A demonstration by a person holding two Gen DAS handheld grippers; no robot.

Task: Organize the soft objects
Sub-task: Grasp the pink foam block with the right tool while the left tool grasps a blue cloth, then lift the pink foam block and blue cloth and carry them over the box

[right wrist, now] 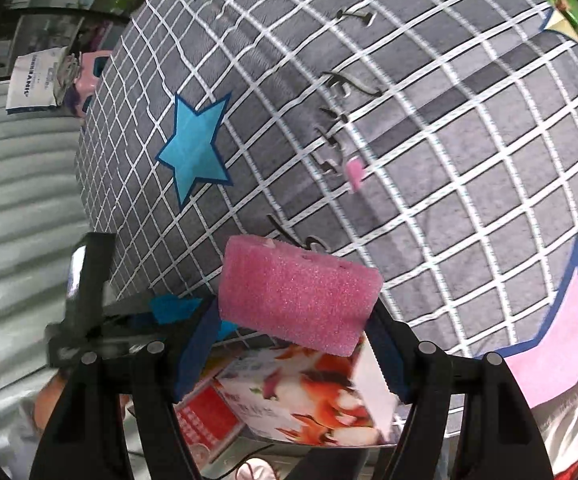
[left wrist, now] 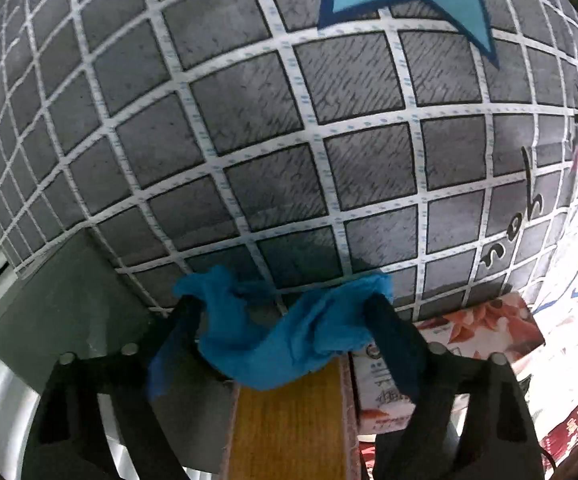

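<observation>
The left gripper (left wrist: 285, 320) has a crumpled blue cloth (left wrist: 285, 340) draped between its fingers, at six o'clock in its view; whether the pads actually pinch it I cannot tell. The right gripper (right wrist: 293, 320) clamps a pink sponge (right wrist: 299, 294) by its ends, low in its own view, above the grey checked bedspread (right wrist: 409, 160). A flower-printed box (right wrist: 309, 396) sits below, toward six o'clock. This looks like the carrying step (both soft things lifted). Next, each needs lowering into its place, probably that box, before letting go.
</observation>
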